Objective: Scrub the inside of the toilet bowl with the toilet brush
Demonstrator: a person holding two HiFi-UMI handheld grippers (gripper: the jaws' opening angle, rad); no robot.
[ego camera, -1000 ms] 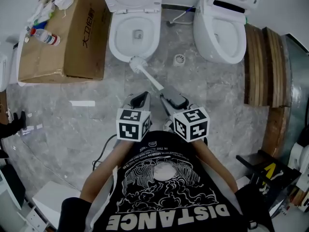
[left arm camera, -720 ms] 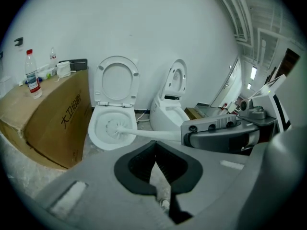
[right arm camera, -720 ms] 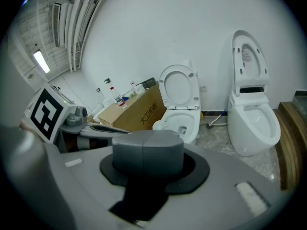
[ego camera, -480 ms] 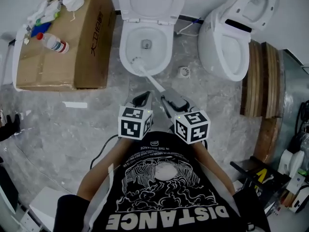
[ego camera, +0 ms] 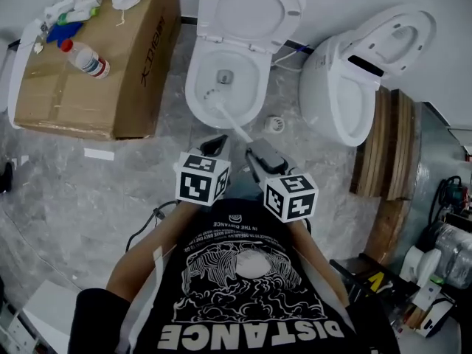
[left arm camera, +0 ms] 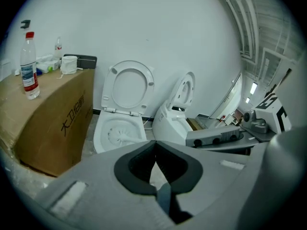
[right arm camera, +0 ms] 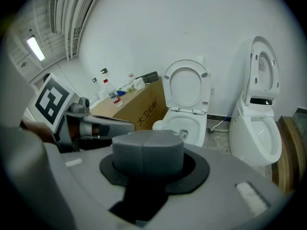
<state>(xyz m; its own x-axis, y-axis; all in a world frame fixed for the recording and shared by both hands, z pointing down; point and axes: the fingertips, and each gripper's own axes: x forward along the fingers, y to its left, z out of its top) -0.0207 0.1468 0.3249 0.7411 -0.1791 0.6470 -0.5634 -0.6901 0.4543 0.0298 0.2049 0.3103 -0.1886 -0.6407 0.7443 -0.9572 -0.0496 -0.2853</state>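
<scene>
A white toilet (ego camera: 193, 94) with its lid up stands at the top middle of the head view. The white toilet brush (ego camera: 214, 100) has its head inside the bowl, against the near left wall. Its handle (ego camera: 237, 130) slants back to my right gripper (ego camera: 255, 150), which is shut on its end. My left gripper (ego camera: 217, 144) hovers just left of the handle, shut with nothing in it. In the left gripper view the brush (left arm camera: 118, 135) lies in the bowl beyond my left gripper (left arm camera: 154, 145). In the right gripper view my right gripper (right arm camera: 147, 143) hides the brush.
A cardboard box (ego camera: 103, 57) stands left of the toilet with a water bottle (ego camera: 87, 59) and small items on top. A second toilet (ego camera: 346, 87) stands to the right, with wooden boards (ego camera: 387, 168) beyond it. A floor drain (ego camera: 274, 124) lies between the toilets.
The brush head has gone from the bowl's front rim to deeper inside the bowl. Both grippers and the person have come closer to the toilet.
</scene>
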